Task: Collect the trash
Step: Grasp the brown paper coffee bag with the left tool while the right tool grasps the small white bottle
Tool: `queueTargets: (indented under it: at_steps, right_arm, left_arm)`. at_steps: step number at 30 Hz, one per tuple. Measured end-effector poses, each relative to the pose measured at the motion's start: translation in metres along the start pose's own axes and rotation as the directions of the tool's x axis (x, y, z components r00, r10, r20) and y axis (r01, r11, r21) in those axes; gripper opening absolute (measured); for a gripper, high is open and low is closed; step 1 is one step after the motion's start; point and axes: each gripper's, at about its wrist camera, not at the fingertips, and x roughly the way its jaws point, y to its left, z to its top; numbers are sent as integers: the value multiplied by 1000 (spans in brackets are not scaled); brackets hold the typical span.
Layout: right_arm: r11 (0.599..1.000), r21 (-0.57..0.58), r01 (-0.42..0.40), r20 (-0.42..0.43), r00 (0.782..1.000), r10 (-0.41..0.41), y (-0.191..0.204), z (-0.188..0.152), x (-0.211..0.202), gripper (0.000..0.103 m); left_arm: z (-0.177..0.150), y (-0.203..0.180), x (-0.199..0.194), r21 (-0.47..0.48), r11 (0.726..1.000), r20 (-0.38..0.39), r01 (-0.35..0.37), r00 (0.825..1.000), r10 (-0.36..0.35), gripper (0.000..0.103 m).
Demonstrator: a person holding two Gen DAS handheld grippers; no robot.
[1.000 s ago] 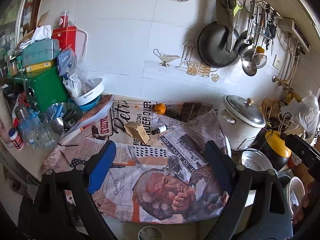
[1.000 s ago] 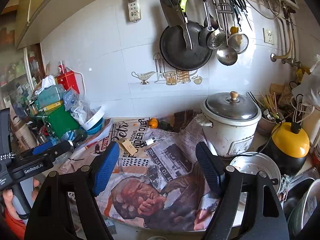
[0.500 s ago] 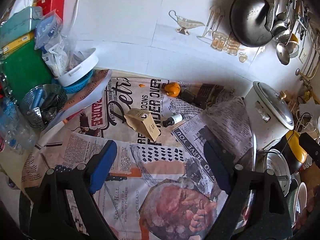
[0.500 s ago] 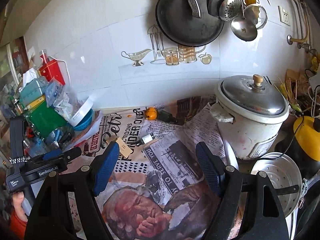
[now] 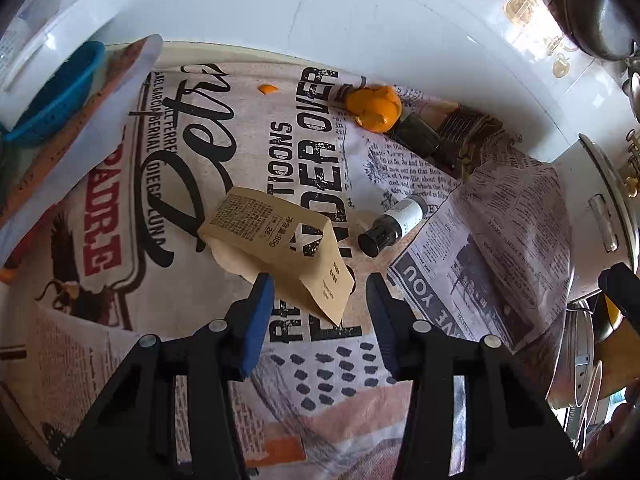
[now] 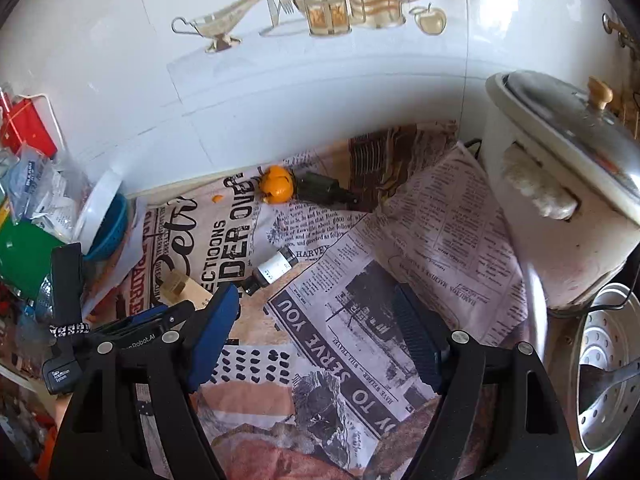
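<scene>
Left gripper (image 5: 318, 294) at the kraft paper packet (image 5: 280, 246); fingers spread wide, holding nothing.

Packet lies on the newsprint-covered surface (image 5: 328, 376), near corner between the blue pads, touching neither. Judged light, thin, crushable: pinch across the near end. Printed text unreadable apart from "28". Beyond: small dark bottle (image 5: 390, 226), likely hard and prone to roll; orange peel (image 5: 374, 108) by the wall, soft. Newsprint reads "SERVE YOU". Right gripper (image 6: 318, 330) open, empty.

Both looking forward and down over the newspaper-covered counter (image 5: 328, 396) toward the tiled wall (image 6: 320, 92); left view closer in, right view further right; sharing orange peel (image 5: 374, 108) and small bottle (image 6: 272, 270).
</scene>
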Motion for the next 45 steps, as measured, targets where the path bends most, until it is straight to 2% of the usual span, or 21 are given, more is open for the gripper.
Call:
queueTargets:
  at_steps: [3,5,8,12,20,27,29,33,40,45]
  right_arm:
    - [1000,7,-4,-37,999,4,4,5,25,76]
    - [1000,9,-5,-57,998,5,7,7,41,76]
    - [1000,19,-11,-81,997,12,12,12,63,76]
    - [999,42,-28,-120,992,33,23,16,101,76]
    - [995,96,-10,-197,980,28,41,12,166,75]
    - [998,-8,63,-209,976,-64,63,6,185,50]
    - [997,-46,64,-204,976,-72,67,5,185,43]
    - [999,-45,24,-219,975,-33,62,0,178,26]
    - [1000,19,-17,-209,978,21,25,-9,138,25]
    - [999,23,-30,-108,994,32,-1,-3,78,26]
  left_arm:
    - [4,6,16,-9,1000,-13,28,1000,-28,30]
    - [6,9,22,-16,999,-12,48,999,-49,10]
    - [12,12,19,-4,999,31,48,998,-48,1]
    - [22,18,4,34,999,97,-30,995,26,0]
    - [31,36,-20,60,991,176,-116,979,104,0]
    - [33,37,-25,82,987,192,-135,974,117,0]
    - [33,34,-27,92,986,196,-137,974,117,0]
    - [32,26,-32,105,986,207,-129,973,105,0]
    - [24,-7,-50,155,981,235,-120,969,82,0]
    - [11,-47,-77,199,974,284,-111,958,51,0]
